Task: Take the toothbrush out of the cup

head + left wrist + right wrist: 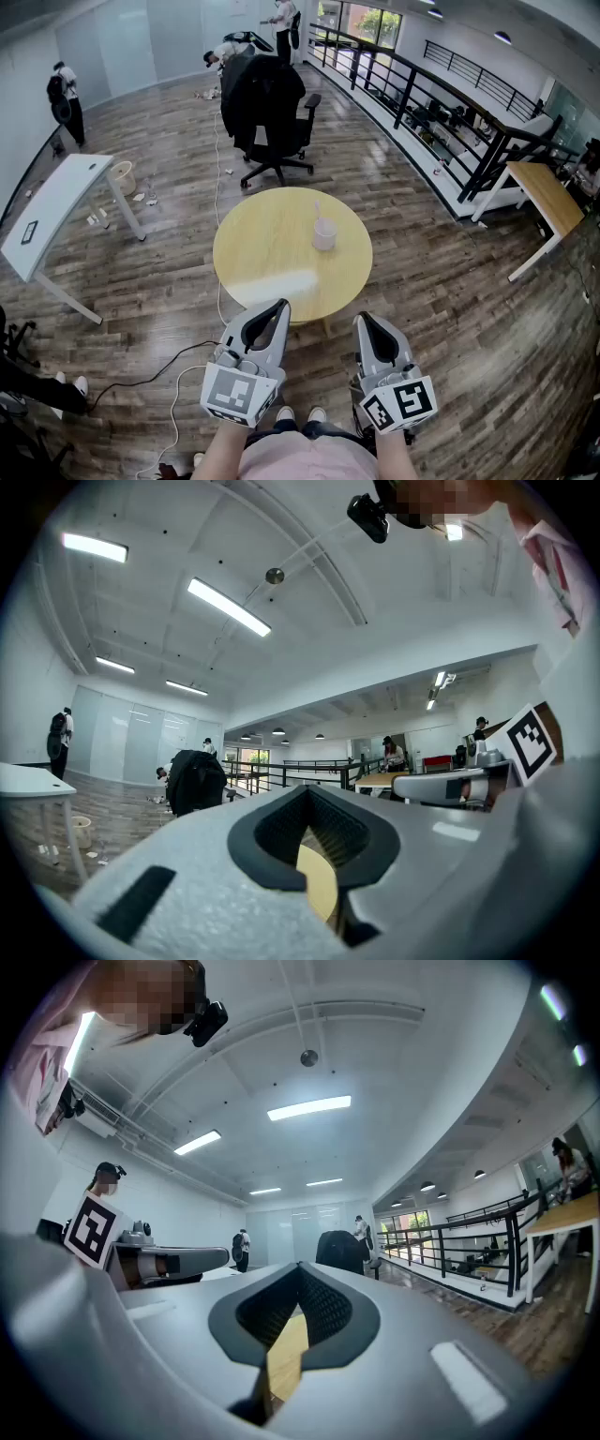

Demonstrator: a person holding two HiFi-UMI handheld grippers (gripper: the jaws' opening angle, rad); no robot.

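A translucent cup (323,234) stands right of centre on the round yellow table (272,253), with a pale pink toothbrush (318,210) sticking up out of it. Both grippers hover level at the table's near edge, well short of the cup. My left gripper (280,305) is shut and empty, as is my right gripper (364,321). In the left gripper view the left gripper (307,799) shows only a yellow sliver of table between its jaws. The right gripper (300,1274) looks the same in the right gripper view. Neither gripper view shows the cup.
A black office chair (267,112) draped with a dark jacket stands behind the table. A white desk (56,211) is at the left, a wooden desk (548,197) at the right by a black railing (441,89). A cable (178,375) runs across the floor. People stand far off.
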